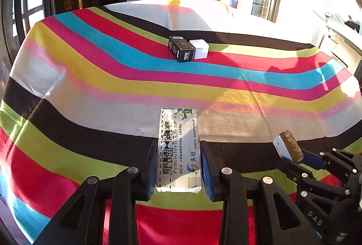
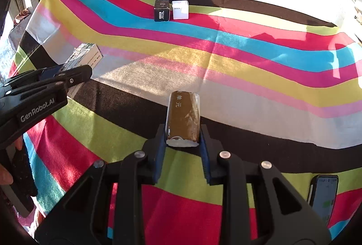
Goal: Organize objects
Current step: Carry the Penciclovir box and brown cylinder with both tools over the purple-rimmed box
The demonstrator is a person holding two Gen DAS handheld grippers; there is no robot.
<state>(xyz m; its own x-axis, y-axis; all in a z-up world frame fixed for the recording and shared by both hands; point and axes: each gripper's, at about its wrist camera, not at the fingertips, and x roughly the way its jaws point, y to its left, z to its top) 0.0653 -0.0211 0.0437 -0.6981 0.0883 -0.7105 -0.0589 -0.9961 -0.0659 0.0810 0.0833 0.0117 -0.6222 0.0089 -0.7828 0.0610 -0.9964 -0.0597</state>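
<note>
A white Penciclovir cream box is squeezed between the blue pads of the left gripper, above the striped tablecloth. A brown box with a white end is gripped by the right gripper in the same way. Far across the cloth, a black box and a small white box are set side by side, touching. A phone is seen lying near the right gripper.
</note>
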